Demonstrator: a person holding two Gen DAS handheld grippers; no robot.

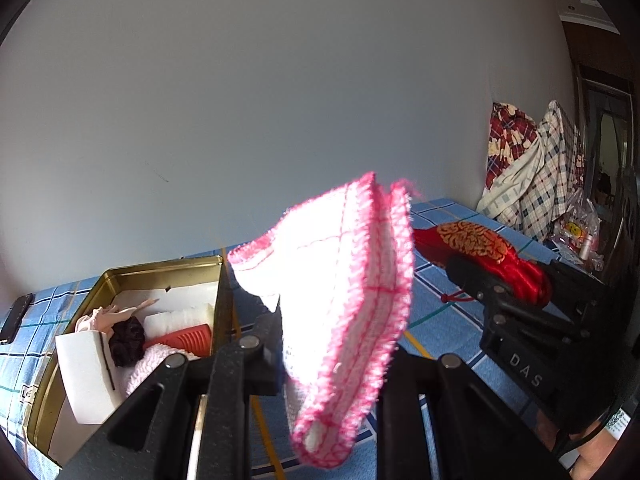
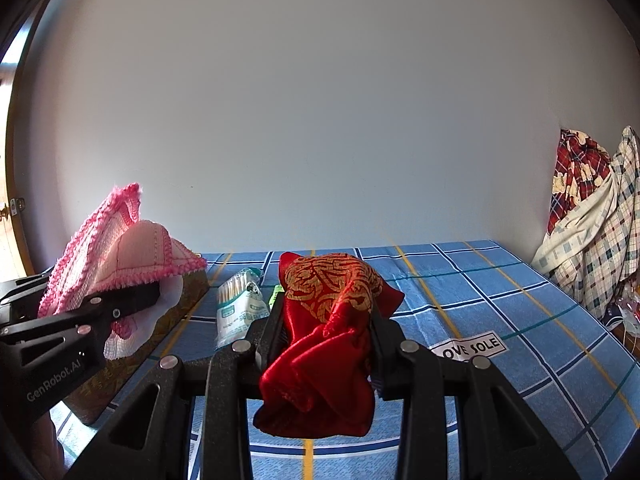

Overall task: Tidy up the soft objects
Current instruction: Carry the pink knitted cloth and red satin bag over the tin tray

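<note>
The left gripper (image 1: 332,344) has its jaws clenched on a white knitted cloth with a pink crocheted edge (image 1: 344,288), which hangs limp above the blue checked bedsheet (image 1: 440,320). Just left of those jaws sits an open gold-coloured metal tin (image 1: 132,276), already holding a dark scrunchie (image 1: 127,340), a pale pink soft item (image 1: 106,316), white folded fabric (image 1: 180,316) and something orange and ribbed (image 1: 188,338). The right gripper (image 2: 328,340) grasps a red satin pouch with gold embroidery (image 2: 328,320), bunched between its jaws and drooping below them; a packet of cotton swabs (image 2: 238,308) lies just to their left on the sheet.

The step in hand looks like carrying the knitted cloth over to the tin. To do it well, I would bring the jaws fully over the free space near the tin's far wall before letting go, low enough that the loose lower fold lands inside and does not drape over the rim. The cloth is floppy, so a slow lowering should let it collapse onto itself. The right gripper is best kept apart from the left meanwhile, waiting its turn with the pouch.
</note>
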